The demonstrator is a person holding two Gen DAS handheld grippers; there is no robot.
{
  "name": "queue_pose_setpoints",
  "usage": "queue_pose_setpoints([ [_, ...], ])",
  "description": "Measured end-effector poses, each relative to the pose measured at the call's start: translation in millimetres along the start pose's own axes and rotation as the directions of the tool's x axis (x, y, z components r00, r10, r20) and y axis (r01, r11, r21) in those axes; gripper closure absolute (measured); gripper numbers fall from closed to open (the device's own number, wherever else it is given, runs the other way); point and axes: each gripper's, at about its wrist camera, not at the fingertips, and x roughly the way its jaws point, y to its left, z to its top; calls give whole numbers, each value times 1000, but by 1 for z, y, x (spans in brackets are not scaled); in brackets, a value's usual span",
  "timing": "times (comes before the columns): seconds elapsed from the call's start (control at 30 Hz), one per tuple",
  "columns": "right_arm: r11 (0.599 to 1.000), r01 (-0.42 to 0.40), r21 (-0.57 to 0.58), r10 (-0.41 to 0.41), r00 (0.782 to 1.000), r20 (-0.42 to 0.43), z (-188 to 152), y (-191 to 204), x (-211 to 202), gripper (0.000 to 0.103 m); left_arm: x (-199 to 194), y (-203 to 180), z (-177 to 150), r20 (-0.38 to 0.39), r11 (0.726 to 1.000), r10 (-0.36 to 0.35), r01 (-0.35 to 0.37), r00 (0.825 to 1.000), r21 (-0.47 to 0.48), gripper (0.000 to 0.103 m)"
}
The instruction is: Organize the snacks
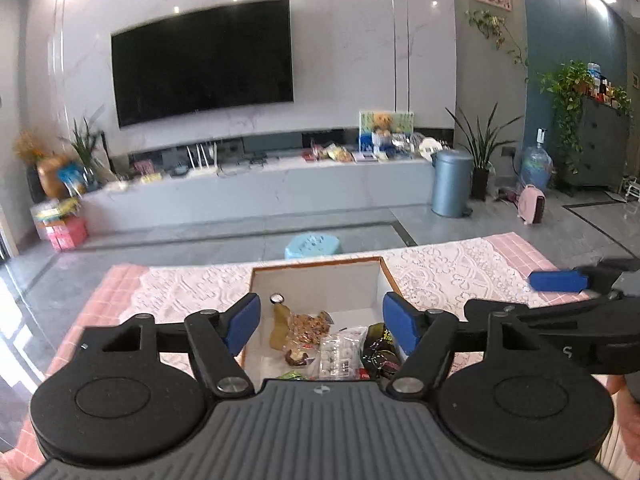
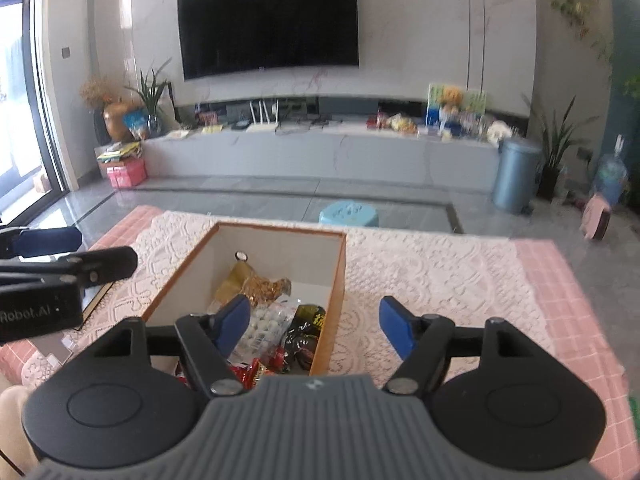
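An open box with a brown rim and white walls stands on the lace-covered table. It holds several snack packets: a yellow-brown packet, a clear packet of white candies and a dark packet. My left gripper is open and empty above the box's near end. My right gripper is open and empty, over the box's near right corner. The same box and snacks show in the right wrist view. Each gripper shows at the edge of the other's view.
The table has a white lace cloth over pink check fabric. A light blue stool stands on the floor beyond the table's far edge. A TV wall, a low cabinet and a blue bin are farther back.
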Motion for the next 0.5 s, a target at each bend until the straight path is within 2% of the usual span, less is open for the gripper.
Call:
queue_pose_setpoints([
  [0.07,1000,13,-26,-11,999,45,-6,5,-18,24,-11,-8,-7,24,999,27,-28,999,22,13],
  [0.13,998,29,-56,-24,996,88,-12,10,-36,23,-18,-12,-14,24,999,42,-43,999,21,13],
  [0.23,996,56,-72,-48,992,119,-25,11,-54,20,-19,-13,-27,-14,999,45,-46,999,-2,12],
  [0.5,996,71,-51,-67,995,74,-64,4,-63,19,-10,1,-62,-122,993,51,-64,991,-101,12],
])
